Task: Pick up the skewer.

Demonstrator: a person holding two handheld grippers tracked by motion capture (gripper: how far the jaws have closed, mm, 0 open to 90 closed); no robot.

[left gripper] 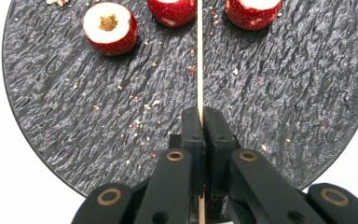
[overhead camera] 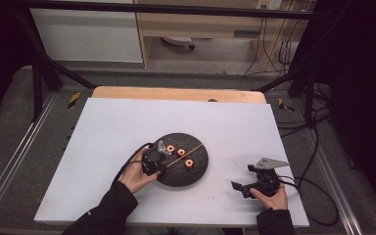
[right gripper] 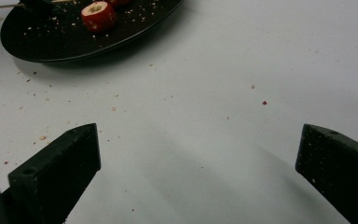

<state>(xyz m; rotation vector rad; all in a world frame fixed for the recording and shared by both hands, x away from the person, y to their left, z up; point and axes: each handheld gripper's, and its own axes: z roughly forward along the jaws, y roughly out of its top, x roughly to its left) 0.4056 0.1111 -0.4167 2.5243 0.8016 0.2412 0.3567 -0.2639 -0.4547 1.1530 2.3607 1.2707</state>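
White table (overhead camera: 127, 127) under both tools. Round black slate plate (left gripper: 284, 93) beneath left gripper (left gripper: 200, 122), jaws clamped tight on thin wooden skewer (left gripper: 199, 56) running straight ahead across plate. Right gripper (right gripper: 198, 158) jaws spread wide, holding nothing, plate well ahead and to its left. Three red cored fruit pieces (left gripper: 110, 28) beyond left gripper's tips, flanking skewer. Crumbs (right gripper: 116, 108) scattered ahead of right gripper.

Skewer and fruit cut off at frame edges

In the left gripper view, the skewer (left gripper: 200, 60) runs past the top edge; two red fruit pieces (left gripper: 254, 10) are cropped there.
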